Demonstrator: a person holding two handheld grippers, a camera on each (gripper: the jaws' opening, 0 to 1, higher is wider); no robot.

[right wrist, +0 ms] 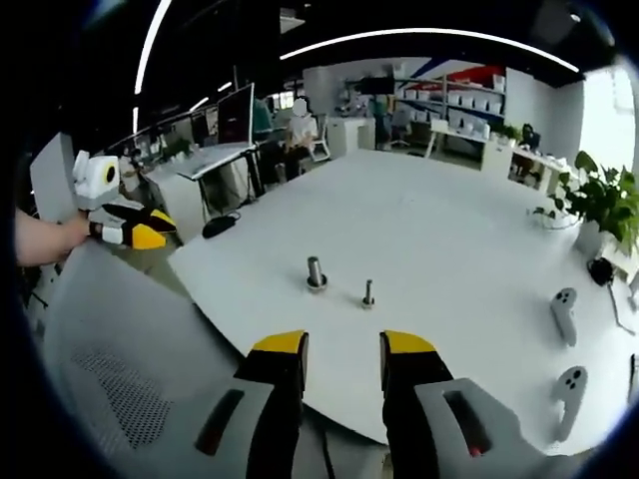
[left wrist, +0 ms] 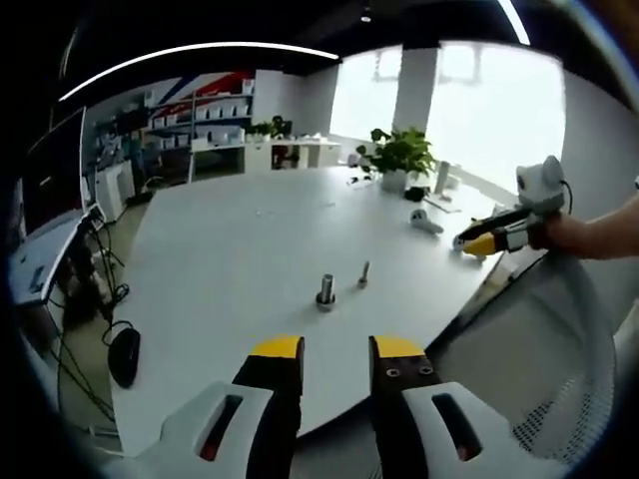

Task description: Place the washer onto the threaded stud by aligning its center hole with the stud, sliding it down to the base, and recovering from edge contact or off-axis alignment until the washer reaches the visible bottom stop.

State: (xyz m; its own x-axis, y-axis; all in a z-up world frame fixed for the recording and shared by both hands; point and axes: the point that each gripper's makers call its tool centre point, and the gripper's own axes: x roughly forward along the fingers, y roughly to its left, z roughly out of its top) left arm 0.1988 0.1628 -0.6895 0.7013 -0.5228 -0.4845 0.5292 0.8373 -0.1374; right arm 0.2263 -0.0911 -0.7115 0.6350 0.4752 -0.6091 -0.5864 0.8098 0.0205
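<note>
Washer location cannot be settled at this distance: two small metal parts stand on the white table [left wrist: 230, 249], and neither view resolves a separate flat ring. The larger part [left wrist: 325, 291], a short cylinder on a wider base, stands just beside a slimmer bolt-like part [left wrist: 364, 273]; we take the slimmer one as the threaded stud, though no thread can be made out. In the right gripper view the same larger part [right wrist: 316, 273] and stud [right wrist: 368, 293] stand near the table's near edge, slightly apart from each other.

We hold the left gripper [left wrist: 335, 349] short of the table edge, jaws parted with nothing between them. The right gripper [right wrist: 343, 344] is likewise released and empty, its jaws parted with only table visible in the gap. Each gripper also appears at the side of the other's view.

We judge the task to be at the approach step: nothing is grasped and neither gripper is close to the parts. The next move calls for bringing one gripper close enough to identify the washer before closing on it.

A mesh chair back [right wrist: 120, 359] sits in front of the table. Two white handheld controllers [right wrist: 564, 309] and a potted plant [left wrist: 399, 158] occupy the far side. The room is an open office with shelving, desks and bright windows.
</note>
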